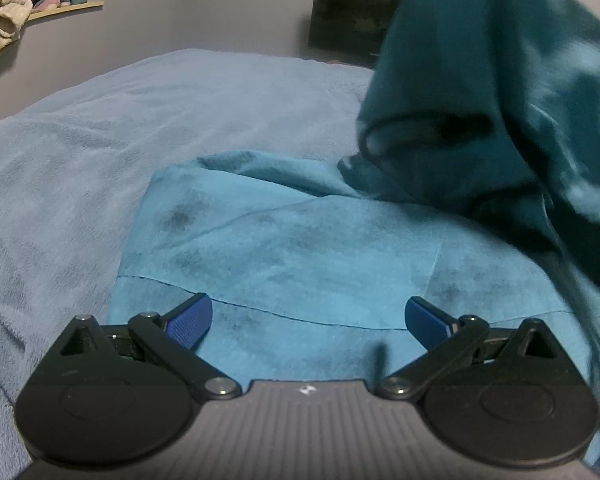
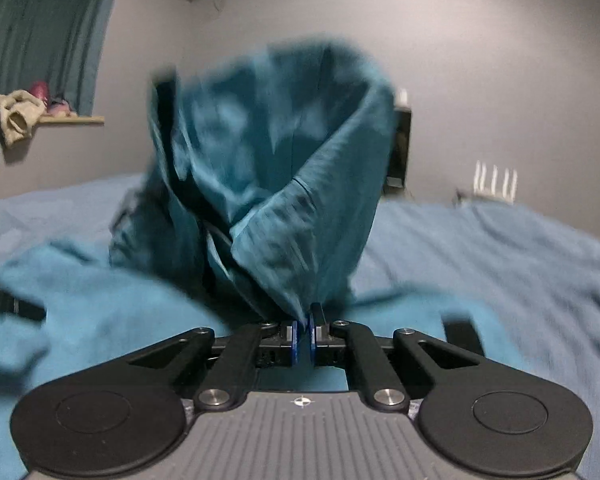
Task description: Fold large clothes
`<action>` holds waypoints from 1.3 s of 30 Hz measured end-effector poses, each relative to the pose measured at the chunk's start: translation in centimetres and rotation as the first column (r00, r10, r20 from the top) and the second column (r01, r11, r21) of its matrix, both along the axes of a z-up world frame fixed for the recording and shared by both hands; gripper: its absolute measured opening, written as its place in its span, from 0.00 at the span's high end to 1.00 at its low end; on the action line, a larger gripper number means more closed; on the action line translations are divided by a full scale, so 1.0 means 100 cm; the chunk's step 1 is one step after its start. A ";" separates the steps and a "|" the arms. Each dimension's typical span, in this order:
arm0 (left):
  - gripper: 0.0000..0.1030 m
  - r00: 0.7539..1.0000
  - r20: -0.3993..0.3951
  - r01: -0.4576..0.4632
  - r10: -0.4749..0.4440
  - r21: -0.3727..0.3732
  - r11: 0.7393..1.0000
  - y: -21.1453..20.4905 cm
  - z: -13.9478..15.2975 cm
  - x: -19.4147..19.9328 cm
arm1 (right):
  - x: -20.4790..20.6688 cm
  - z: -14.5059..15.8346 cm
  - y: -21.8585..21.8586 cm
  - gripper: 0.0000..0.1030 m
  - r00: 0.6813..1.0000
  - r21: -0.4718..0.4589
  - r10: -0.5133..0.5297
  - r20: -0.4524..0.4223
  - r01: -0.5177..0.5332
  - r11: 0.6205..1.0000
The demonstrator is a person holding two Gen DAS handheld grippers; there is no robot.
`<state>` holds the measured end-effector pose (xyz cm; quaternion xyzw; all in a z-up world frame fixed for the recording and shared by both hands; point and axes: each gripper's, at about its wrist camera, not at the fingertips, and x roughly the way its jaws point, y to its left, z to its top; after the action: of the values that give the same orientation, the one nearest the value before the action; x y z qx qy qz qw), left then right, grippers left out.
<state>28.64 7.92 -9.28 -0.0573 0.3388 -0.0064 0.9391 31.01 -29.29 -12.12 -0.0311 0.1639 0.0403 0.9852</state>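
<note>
Two tongs: right tongs [image 2: 304, 330] clamped on a raised fold of one teal garment [image 2: 260, 184]; left tongs [image 1: 308, 320] wide, empty, above it on one bed [image 1: 100, 120].

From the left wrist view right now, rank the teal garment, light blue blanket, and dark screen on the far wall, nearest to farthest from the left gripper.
1. Teal garment: directly under the open left gripper.
2. Light blue blanket: beyond and to the left.
3. Dark screen: far wall, upper right.

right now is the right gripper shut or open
Shut: the right gripper has its blue pads pinching a fold of the teal garment, which is lifted above the bed.
</note>
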 end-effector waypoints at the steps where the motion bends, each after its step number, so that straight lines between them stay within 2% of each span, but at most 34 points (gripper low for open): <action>1: 0.00 1.000 0.000 0.001 -0.001 -0.004 1.000 0.001 0.000 0.000 | 0.000 -0.004 -0.001 0.94 1.000 0.004 0.000 -0.016 0.000 1.000; 4: 0.00 1.000 -0.003 -0.001 0.001 -0.019 1.000 0.005 0.000 0.001 | 0.001 -0.009 -0.007 0.92 0.998 0.035 0.000 -0.067 0.002 0.999; 5: 0.00 1.000 -0.004 -0.002 0.002 -0.026 1.000 0.007 0.000 0.001 | 0.000 -0.008 -0.011 0.88 0.997 0.047 -0.009 -0.082 0.013 0.999; 7: 0.00 1.000 -0.004 -0.008 0.008 -0.044 0.999 0.011 0.001 0.001 | -0.004 -0.006 -0.022 0.71 0.994 0.096 -0.021 -0.106 0.031 0.995; 8: 0.00 1.000 -0.005 -0.013 0.013 -0.056 0.998 0.014 0.001 0.001 | -0.007 -0.004 -0.027 0.54 0.993 0.117 -0.025 -0.116 0.039 0.992; 9: 0.00 1.000 -0.007 -0.018 0.018 -0.063 0.998 0.016 0.003 0.001 | -0.013 -0.001 -0.031 0.44 0.992 0.134 -0.027 -0.120 0.043 0.990; 12: 0.00 0.998 -0.010 -0.061 0.061 -0.055 0.997 0.027 0.006 0.000 | -0.026 0.007 -0.049 0.30 0.989 0.224 -0.016 -0.147 0.049 0.973; 15: 0.00 0.991 0.016 -0.132 0.133 -0.050 0.990 0.041 0.014 -0.004 | -0.045 0.015 -0.068 0.29 0.988 0.290 -0.009 -0.156 0.055 0.956; 17: 0.00 0.978 0.048 -0.198 0.201 -0.054 0.979 0.053 0.020 -0.007 | -0.057 0.022 -0.073 0.29 0.990 0.304 -0.023 -0.140 0.065 0.951; 19: 0.00 0.965 0.078 -0.242 0.250 -0.092 0.966 0.063 0.025 -0.010 | -0.069 0.031 -0.074 0.29 0.994 0.295 -0.051 -0.101 0.078 0.952; 22: 0.00 0.964 0.114 -0.210 0.239 -0.220 0.953 0.071 0.030 -0.014 | -0.067 0.042 -0.070 0.29 0.997 0.290 -0.063 -0.033 0.070 0.955; 25: 0.00 0.968 0.178 -0.122 0.175 -0.272 0.954 0.067 0.035 -0.018 | -0.068 0.059 -0.059 0.30 0.999 0.261 -0.037 0.023 0.030 0.965; 27: 0.00 0.965 0.227 -0.070 0.131 -0.257 0.964 0.059 0.039 -0.022 | -0.065 0.065 -0.047 0.30 0.998 0.220 -0.006 0.068 -0.009 0.975; 29: 0.00 0.965 0.256 0.008 0.056 -0.244 0.970 0.047 0.040 -0.023 | -0.056 0.066 -0.034 0.30 0.997 0.162 0.043 0.064 -0.053 0.985; 31: 0.00 0.965 0.261 0.090 -0.029 -0.226 0.970 0.032 0.038 -0.025 | -0.044 0.060 -0.019 0.30 0.996 0.121 0.092 0.006 -0.092 0.988; 34: 0.00 0.955 0.261 0.179 -0.139 -0.136 0.974 0.008 0.033 -0.027 | -0.028 0.040 -0.002 0.30 0.981 0.141 0.171 -0.090 -0.157 0.977; 36: 0.00 0.948 0.248 0.221 -0.201 -0.056 0.974 -0.009 0.026 -0.028 | -0.021 0.025 0.012 0.33 0.960 0.153 0.230 -0.160 -0.206 0.966; 39: 0.00 0.941 0.228 0.256 -0.248 -0.003 0.967 -0.026 0.019 -0.026 | -0.012 0.003 0.034 0.33 0.915 0.126 0.313 -0.255 -0.290 0.949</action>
<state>26.08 5.35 -7.42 -0.0275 0.2341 -0.1384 0.9619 29.83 -25.85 -11.83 -0.0082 0.2891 0.2027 0.9356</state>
